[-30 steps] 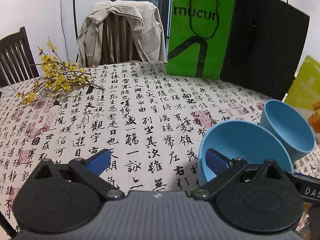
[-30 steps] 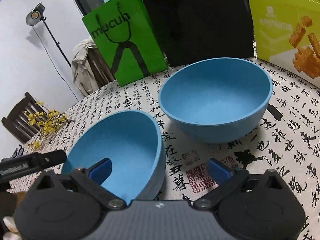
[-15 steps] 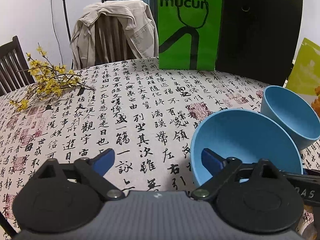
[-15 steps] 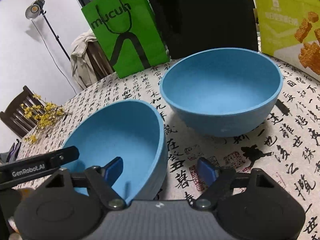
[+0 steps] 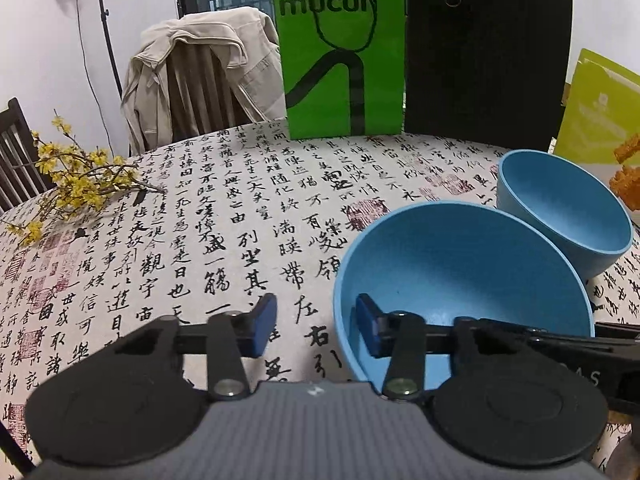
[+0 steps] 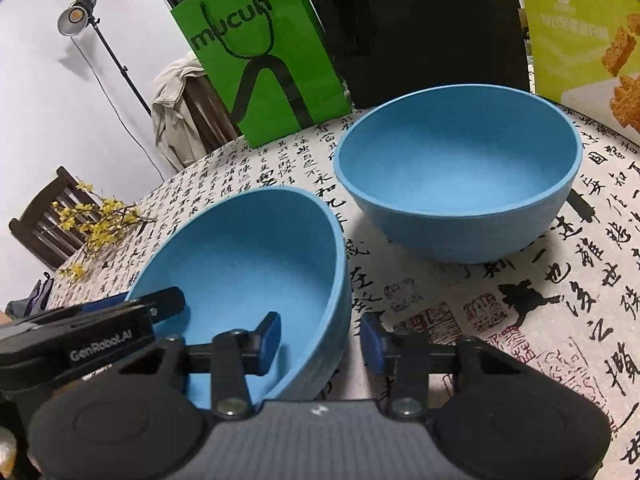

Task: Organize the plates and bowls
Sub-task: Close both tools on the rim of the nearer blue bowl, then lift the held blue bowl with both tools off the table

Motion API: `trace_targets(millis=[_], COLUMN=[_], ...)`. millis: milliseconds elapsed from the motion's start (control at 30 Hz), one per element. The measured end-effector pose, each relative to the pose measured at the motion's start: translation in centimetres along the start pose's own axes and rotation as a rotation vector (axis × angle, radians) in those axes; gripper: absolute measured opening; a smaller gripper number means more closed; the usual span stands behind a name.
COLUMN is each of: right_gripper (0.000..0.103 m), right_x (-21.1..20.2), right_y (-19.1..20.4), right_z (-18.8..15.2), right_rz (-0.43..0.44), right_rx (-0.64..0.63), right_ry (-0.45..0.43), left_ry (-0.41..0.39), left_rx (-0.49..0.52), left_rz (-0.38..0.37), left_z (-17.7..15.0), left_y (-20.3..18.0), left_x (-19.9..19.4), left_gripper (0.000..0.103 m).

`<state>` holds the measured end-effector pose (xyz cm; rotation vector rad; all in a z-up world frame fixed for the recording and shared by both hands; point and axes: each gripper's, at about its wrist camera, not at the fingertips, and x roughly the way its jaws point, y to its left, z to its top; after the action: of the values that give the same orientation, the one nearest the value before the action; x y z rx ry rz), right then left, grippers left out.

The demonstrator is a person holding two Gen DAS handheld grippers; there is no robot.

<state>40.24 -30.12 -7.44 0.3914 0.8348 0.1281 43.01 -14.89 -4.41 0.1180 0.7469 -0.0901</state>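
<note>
Two blue bowls stand on the calligraphy-print tablecloth [image 5: 200, 240]. The near bowl [image 5: 460, 272] [image 6: 248, 264] is straddled by both grippers. My left gripper [image 5: 316, 328] is closing over its left rim, with one pad inside and the other outside, still apart from the wall. At the opposite rim my right gripper [image 6: 318, 340] is closing as well: its left pad is inside, its right pad just outside, and neither presses. A finger of the left gripper [image 6: 160, 304] reaches into the bowl in the right wrist view. The far bowl [image 5: 560, 204] [image 6: 460, 168] sits upright just behind.
A green paper bag [image 5: 340, 52], a black bag [image 5: 480, 52] and a yellow-green snack box [image 5: 600, 120] stand along the table's far side. A sprig of yellow flowers [image 5: 80, 176] lies at the left. Behind the table is a chair with a beige jacket [image 5: 200, 80].
Both grippers' jaws have narrowed from wide open around the near bowl's rim. The left gripper has slid closer, so its right finger now sits deeper inside the bowl.
</note>
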Motion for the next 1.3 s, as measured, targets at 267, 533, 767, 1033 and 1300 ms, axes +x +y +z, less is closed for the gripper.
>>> trace_targets(millis=[267, 533, 767, 1033, 1300], right_gripper=[0.03, 0.023, 0.02, 0.02, 0.02], right_x=[0.1, 0.3, 0.3, 0.2, -0.2], right_y=[0.5, 0.7, 1.1, 1.2, 1.0], right_z=[-0.2, -0.4, -0.6, -0.7, -0.8], right_rz=[-0.016, -0.035, -0.06, -0.047, -0.036], right_rx=[-0.03, -0.037, -0.061, -0.066, -0.066], right_ry=[-0.008, -0.018, -0.028, -0.029, -0.041], left_ry=[-0.005, -0.006, -0.02, -0.034, -0.056], left_rx=[0.013, 0.03, 0.038, 0.049, 0.068], left_rz=[-0.032, -0.015, 0.007, 0.021, 0.028], left_z=[-0.1, -0.4, -0.4, -0.3, -0.4], left_y=[-0.8, -1.5, -1.7, -1.7, -1.9], left_x=[-0.1, -0.1, -0.4, -0.7, -1.3], left_gripper=[0.018, 0.016, 0.016, 0.016, 0.016])
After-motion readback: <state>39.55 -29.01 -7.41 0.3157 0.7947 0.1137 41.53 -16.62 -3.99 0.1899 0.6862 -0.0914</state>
